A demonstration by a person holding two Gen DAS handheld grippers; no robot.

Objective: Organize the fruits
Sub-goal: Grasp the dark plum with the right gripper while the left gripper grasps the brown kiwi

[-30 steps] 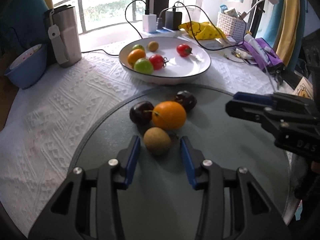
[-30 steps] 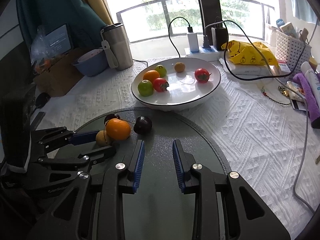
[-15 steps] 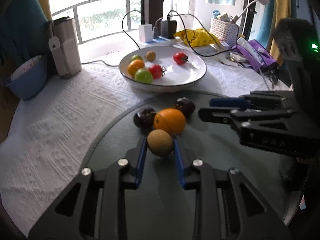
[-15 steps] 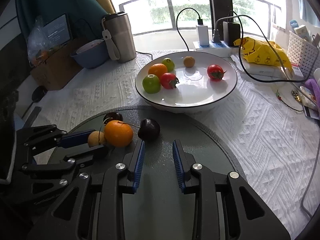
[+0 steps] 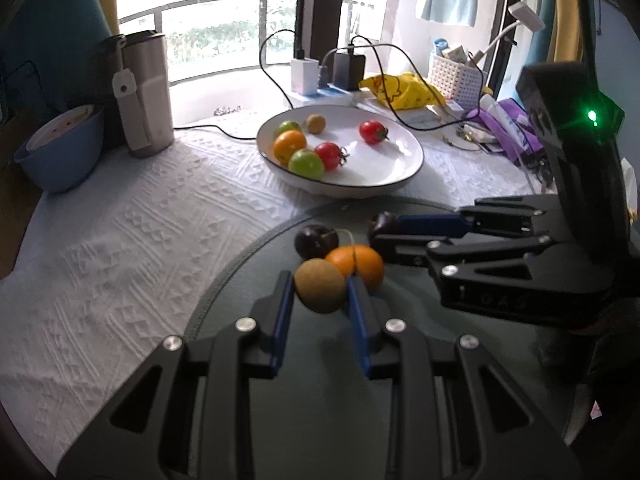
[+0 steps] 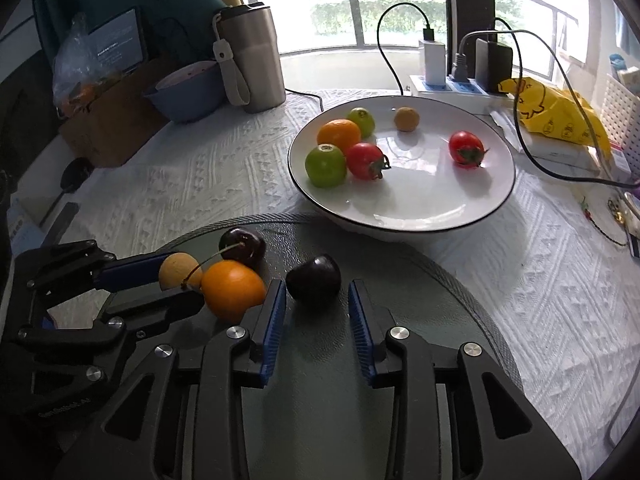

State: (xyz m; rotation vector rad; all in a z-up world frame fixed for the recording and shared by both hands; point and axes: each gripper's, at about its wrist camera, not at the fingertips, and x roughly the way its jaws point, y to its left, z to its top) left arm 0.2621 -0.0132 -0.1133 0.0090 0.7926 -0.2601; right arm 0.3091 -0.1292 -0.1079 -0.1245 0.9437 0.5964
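My left gripper [image 5: 319, 292] is shut on a small tan-brown fruit [image 5: 319, 285], held just above the dark round mat [image 5: 320, 380]; it shows too in the right wrist view [image 6: 180, 271]. An orange [image 5: 360, 264] and a dark cherry [image 5: 314, 240] lie just behind it. My right gripper [image 6: 317, 294] is open, its jaws on either side of a second dark cherry [image 6: 313, 281], not touching it. The white plate [image 6: 404, 216] beyond holds an orange, two green fruits, two red tomatoes and a small tan fruit.
A steel tumbler [image 5: 144, 92] and a blue bowl [image 5: 60, 156] stand at the back left. Chargers with black cables [image 6: 460, 68], a yellow bag [image 6: 560, 116] and a white basket [image 5: 456, 80] crowd the back right. The white textured cloth [image 5: 120, 248] covers the table.
My left gripper closed on the tan fruit and lifted it slightly. My right gripper moved forward until its open jaws flank the nearer cherry.
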